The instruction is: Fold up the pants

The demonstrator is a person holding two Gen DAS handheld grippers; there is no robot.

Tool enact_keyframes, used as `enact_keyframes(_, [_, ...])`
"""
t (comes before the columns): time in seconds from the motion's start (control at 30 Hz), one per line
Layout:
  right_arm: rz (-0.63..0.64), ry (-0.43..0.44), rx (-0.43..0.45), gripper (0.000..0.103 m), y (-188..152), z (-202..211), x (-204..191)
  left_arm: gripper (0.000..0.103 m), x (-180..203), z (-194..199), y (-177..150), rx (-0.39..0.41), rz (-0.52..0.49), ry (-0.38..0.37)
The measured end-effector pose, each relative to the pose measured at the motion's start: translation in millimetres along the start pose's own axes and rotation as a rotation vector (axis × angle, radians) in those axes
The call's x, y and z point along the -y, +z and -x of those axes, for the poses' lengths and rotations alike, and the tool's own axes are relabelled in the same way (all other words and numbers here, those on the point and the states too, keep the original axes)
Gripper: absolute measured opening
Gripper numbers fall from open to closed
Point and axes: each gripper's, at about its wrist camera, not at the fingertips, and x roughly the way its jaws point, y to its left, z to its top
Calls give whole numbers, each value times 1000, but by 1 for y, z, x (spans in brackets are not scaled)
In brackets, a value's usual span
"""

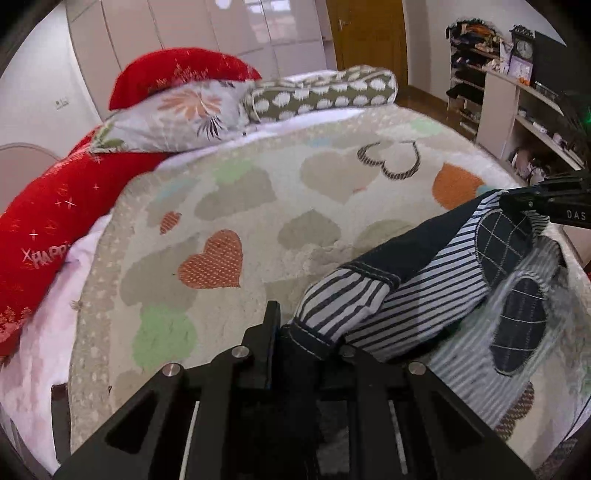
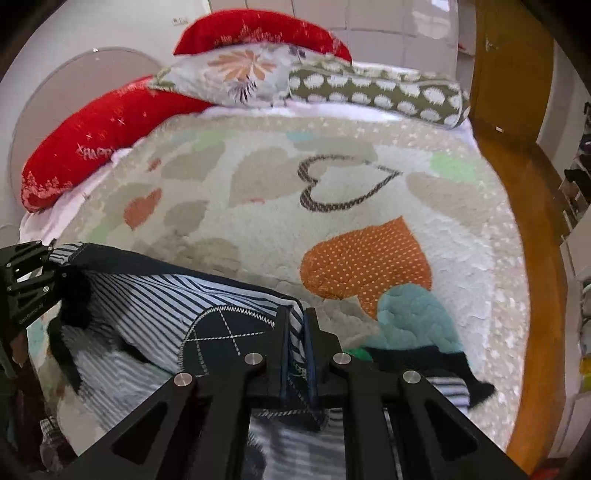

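Two grippers, left gripper (image 1: 295, 332) and right gripper (image 2: 297, 332), each clamped on pants (image 1: 424, 288) edge above bed (image 1: 258, 192). Risk: thin bite slips; uneven pull skews fold.

A home bedroom: quilted heart bedspread (image 1: 258, 206), pillows (image 1: 173, 114), wardrobe doors (image 1: 207, 33), cluttered shelves (image 1: 517, 92).
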Motion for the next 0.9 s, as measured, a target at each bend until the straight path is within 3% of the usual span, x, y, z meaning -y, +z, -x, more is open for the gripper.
enact_keyframes(0.23, [3,-12,54,8,-30,44,-19,14,6,34,-25,39,13,-1])
enact_keyframes(0.43, [-22,3,54,8,-71,55,-32,14,4,51,-55,41,83,-30])
enact_keyframes(0.7, [-105,66,22,8,-127,45,-44,14,9,42,-119,-39,177,-33])
enact_keyframes(0.9, [-192,62,0,14,-159,30,-43,18,23,39,-131,-61,123,-4])
